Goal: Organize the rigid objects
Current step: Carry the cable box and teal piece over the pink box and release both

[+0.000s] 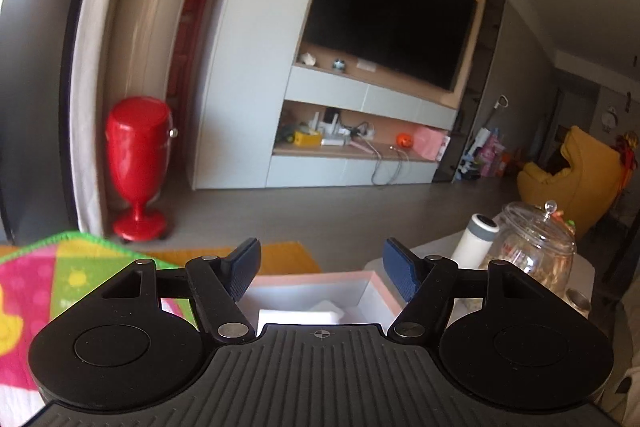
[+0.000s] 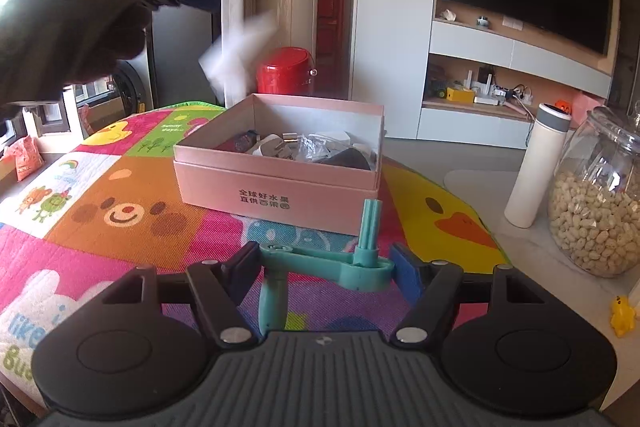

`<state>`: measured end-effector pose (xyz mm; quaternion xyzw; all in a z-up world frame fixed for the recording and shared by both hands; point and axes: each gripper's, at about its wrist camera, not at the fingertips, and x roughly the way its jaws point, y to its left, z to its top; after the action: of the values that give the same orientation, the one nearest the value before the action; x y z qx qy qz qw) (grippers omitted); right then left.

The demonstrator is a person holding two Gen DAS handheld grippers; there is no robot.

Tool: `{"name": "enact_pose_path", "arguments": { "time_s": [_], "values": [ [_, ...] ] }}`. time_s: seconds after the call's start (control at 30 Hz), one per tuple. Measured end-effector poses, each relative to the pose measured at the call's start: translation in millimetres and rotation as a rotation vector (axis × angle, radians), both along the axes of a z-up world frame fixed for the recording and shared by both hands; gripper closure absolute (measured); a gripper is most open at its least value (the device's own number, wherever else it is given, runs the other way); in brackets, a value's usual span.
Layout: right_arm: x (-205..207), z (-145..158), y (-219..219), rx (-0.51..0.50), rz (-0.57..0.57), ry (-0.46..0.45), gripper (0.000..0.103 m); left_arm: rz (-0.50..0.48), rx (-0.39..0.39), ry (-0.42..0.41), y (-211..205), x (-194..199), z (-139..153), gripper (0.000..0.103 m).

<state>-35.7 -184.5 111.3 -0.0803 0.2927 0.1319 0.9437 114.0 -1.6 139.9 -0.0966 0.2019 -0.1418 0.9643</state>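
Here the right gripper [image 2: 324,267] clamps a teal plastic crank [image 2: 320,261] above the mat's near edge, just before the pink box [image 2: 280,187]. The left gripper [image 1: 320,267] hangs open over the box; a white blur [image 2: 240,55], perhaps paper, shows beneath it.

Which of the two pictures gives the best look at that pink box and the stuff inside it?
The right wrist view. There the whole pink box stands open on the colourful mat, with the small items inside in plain sight. The left wrist view catches only its far rim and white inside, mostly hidden behind the hand-held gripper.
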Motion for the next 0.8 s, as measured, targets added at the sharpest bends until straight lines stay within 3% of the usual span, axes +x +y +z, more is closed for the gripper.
{"name": "enact_pose_path", "arguments": {
  "time_s": [0.1, 0.23, 0.33, 0.47, 0.53, 0.63, 0.8],
  "values": [
    [0, -4, -7, -0.014, -0.016, 0.007, 0.033, 0.024, -0.043, 0.026, 19, -19, -26, 0.03],
    [9, 4, -16, 0.024, -0.025, 0.007, 0.033, 0.05, -0.024, 0.039, 38, -61, -49, 0.03],
    [26, 34, -10, 0.06, 0.012, -0.05, 0.033, 0.037, 0.007, 0.063, 41, -75, -57, 0.03],
    [79, 88, 15, 0.097, 0.047, -0.174, 0.031, 0.029, 0.082, 0.098, 36, -82, -68, 0.03],
    [112, 102, 27, 0.098, 0.011, -0.179, 0.019, 0.036, 0.115, 0.125, 38, -89, -76, 0.03],
    [136, 99, 35, 0.08, -0.054, -0.142, 0.019, 0.065, 0.145, 0.173, 45, -104, -92, 0.03],
    [113, 51, 32, 0.101, -0.071, -0.016, 0.019, 0.114, 0.204, 0.239, 46, -116, -117, 0.03]
  ]
}}
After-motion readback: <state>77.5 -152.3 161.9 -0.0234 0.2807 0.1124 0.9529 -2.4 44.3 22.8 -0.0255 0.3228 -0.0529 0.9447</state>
